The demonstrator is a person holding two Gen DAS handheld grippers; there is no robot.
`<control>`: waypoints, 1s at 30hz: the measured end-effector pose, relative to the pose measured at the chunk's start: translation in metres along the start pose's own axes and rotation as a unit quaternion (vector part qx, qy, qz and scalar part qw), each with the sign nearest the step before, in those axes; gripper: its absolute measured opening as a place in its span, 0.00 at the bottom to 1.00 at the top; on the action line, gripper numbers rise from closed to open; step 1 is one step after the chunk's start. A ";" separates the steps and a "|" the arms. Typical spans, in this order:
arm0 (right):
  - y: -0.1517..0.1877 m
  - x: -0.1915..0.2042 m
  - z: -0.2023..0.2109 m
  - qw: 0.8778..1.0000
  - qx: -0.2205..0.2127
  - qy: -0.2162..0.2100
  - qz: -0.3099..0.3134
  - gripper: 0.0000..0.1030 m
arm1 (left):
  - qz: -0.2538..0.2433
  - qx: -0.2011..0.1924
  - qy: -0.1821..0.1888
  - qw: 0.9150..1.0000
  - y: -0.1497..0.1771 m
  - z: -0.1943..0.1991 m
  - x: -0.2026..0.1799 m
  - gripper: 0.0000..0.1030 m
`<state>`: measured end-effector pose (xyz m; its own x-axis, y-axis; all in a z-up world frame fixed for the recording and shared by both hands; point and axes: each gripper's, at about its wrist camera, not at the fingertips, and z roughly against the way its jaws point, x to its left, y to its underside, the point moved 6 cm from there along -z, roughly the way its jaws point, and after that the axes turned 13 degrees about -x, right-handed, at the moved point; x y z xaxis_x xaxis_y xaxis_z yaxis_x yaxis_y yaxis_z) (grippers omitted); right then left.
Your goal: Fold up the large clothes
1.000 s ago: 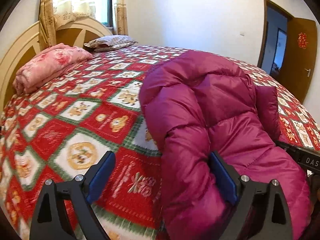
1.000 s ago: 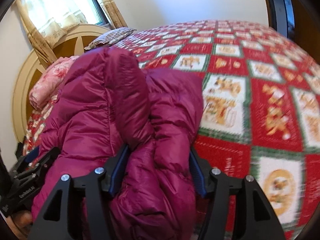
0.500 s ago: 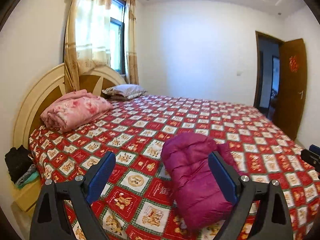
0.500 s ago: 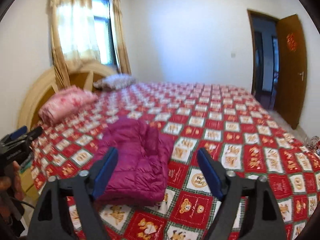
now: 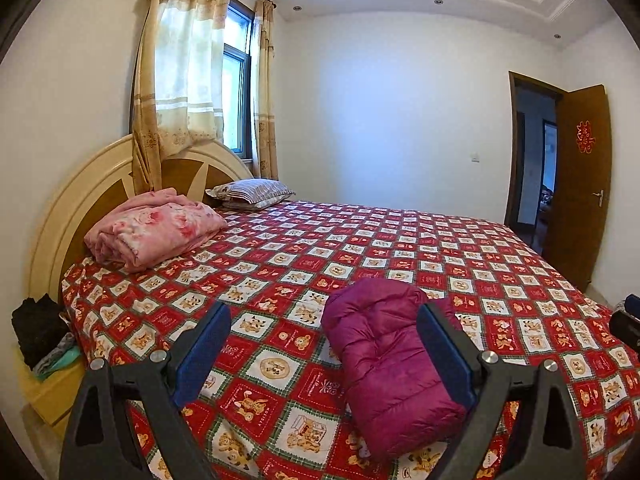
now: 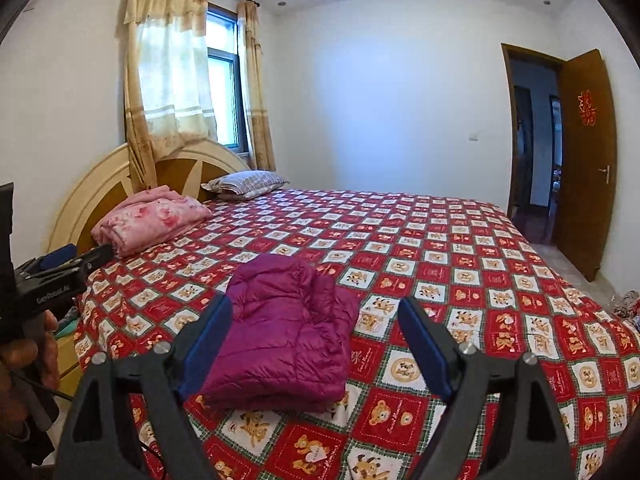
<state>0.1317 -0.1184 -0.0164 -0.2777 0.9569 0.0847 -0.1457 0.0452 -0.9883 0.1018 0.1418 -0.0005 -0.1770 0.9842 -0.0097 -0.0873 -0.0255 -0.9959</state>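
A magenta puffer jacket [image 5: 384,364] lies folded in a compact bundle near the front edge of the bed [image 5: 400,240], which has a red checked cover. In the right wrist view the same jacket [image 6: 280,336] sits low and centre. My left gripper [image 5: 322,316] hovers above and in front of it, open, with nothing between its blue pads. My right gripper [image 6: 314,306] is likewise held back from the jacket, open and empty. The left gripper's body [image 6: 60,276], held by a hand, shows at the left edge of the right wrist view.
A folded pink blanket [image 5: 156,228] and a striped pillow [image 5: 252,192] lie by the curved headboard [image 5: 80,184]. Dark clothes sit on a yellow nightstand [image 5: 48,392] at the left. An open brown door [image 5: 580,184] is at the right.
Both grippers have drawn back and up from the jacket. The right gripper, closed around a fold a second ago, has let go and opened. The jacket now rests on the bed.
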 end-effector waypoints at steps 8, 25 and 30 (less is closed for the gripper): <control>0.001 -0.001 0.005 1.000 0.000 0.000 -0.002 0.85 | -0.006 0.003 0.003 1.000 0.005 0.000 -0.001 0.91; 0.002 -0.006 0.003 1.000 0.004 0.004 -0.007 0.86 | -0.009 0.009 0.002 1.000 0.008 -0.002 -0.002 0.91; 0.003 -0.005 0.003 1.000 0.005 0.004 -0.008 0.86 | -0.009 0.008 0.002 1.000 0.009 -0.002 -0.002 0.91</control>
<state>0.1301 -0.1236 -0.0193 -0.2672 0.9586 0.0986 -0.1587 0.0571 -0.9857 0.1030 0.1399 -0.0097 -0.1706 0.9853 0.0086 -0.1069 -0.0098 -0.9942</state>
